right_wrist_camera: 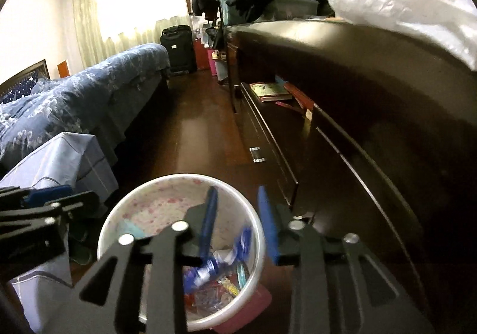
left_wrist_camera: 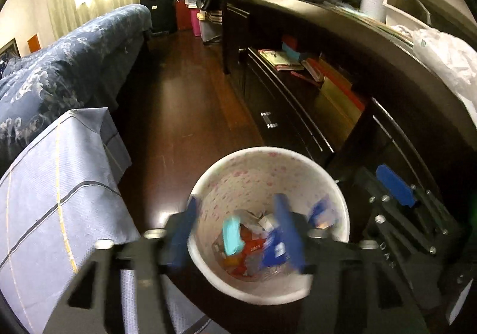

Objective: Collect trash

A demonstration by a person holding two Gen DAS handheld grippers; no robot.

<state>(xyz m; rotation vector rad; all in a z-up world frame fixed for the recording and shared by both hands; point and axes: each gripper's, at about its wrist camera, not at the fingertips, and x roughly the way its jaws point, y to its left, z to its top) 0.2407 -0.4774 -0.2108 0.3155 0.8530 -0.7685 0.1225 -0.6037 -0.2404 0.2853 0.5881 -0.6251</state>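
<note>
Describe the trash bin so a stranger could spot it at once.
Find the long dark wooden dresser facing the blue-quilted bed. On the floor between them stands the bin, round, white inside with pink flower specks. Nothing else nearby is round, and it alone holds wrappers.

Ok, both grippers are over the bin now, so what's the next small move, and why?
Probably lift the right gripper straight up and away. Its jaws stand open above the trash bin, and a blue-and-white wrapper looks blurred just below them, as if dropping onto the trash inside. The left gripper is also open over the bin, holding nothing.
</note>
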